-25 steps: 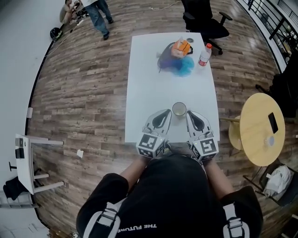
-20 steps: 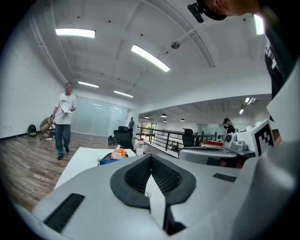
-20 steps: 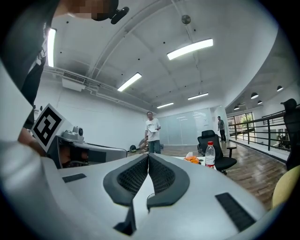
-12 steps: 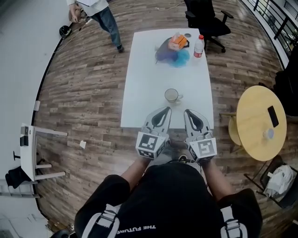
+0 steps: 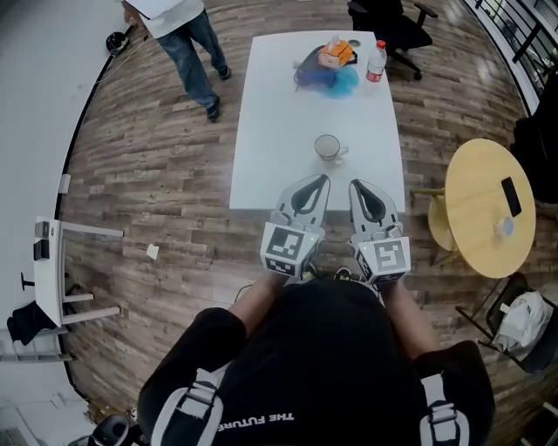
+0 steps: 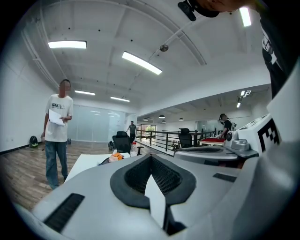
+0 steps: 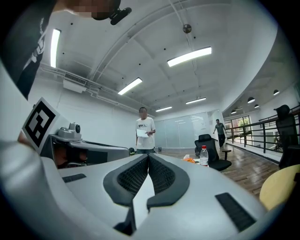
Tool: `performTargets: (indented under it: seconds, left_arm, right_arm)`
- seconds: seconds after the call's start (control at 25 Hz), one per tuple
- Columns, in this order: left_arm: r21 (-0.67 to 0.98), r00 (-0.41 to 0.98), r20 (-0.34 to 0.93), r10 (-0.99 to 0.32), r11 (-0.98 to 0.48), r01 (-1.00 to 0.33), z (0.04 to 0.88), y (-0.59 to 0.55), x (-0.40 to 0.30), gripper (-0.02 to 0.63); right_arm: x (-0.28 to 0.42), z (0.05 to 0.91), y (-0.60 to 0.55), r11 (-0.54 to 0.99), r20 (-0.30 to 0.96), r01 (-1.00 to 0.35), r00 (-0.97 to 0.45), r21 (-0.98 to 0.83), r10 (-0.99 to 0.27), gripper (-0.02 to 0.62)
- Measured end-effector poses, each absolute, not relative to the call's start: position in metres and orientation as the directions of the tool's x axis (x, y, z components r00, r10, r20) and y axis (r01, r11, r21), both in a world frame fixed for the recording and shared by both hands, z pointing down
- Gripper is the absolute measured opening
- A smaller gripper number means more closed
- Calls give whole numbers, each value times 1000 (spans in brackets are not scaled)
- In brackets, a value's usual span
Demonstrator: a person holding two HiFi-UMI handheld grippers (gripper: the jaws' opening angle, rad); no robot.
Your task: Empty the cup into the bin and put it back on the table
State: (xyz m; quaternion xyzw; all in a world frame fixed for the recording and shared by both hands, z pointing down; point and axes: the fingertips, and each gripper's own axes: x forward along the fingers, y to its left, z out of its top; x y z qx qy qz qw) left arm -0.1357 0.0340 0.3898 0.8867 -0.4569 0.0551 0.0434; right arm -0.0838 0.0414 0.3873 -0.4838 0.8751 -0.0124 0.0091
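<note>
pale round cup with a small side handle (image 5: pixel 328 147) stands upright on the white rectangular table (image 5: pixel 270 131), in its nearer half and a little right of the middle, handle turned to the right; its inside looks pale and whether it holds anything cannot be told. only bare tabletop lies between the cup and the two grippers, which reach side by side over the table's near edge. the left gripper (image 5: pixel 317 181) has its jaws pressed together with nothing between them, as its own view (image 6: pixel 150 157) shows, and the right gripper (image 5: pixel 357 185) is likewise closed and empty (image 7: pixel 148 157). at the far end of the table lie a blue and purple bundle (image 5: pixel 330 80), an orange packet (image 5: pixel 336 54) resting on it, and a clear plastic bottle with a red cap (image 5: pixel 376 61) just beside them. a black office chair (image 5: pixel 392 17) stands behind that end. a person in jeans and a white top (image 5: pixel 187 39) stands on the wooden floor (image 5: pixel 148 165) off the far left corner. to the right, well apart from the cup, a round yellow side table (image 5: pixel 475 253) carries a black phone (image 5: pixel 511 197).
</note>
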Motion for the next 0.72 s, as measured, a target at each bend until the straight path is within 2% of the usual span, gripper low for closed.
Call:
performTargets:
  seconds: [0.72]
  left_arm:
    - [22, 572, 133, -810, -574, -818, 387, 36, -161, 21]
  right_arm:
    - [-111, 383, 43, 540, -14, -842, -540, -7, -842, 17]
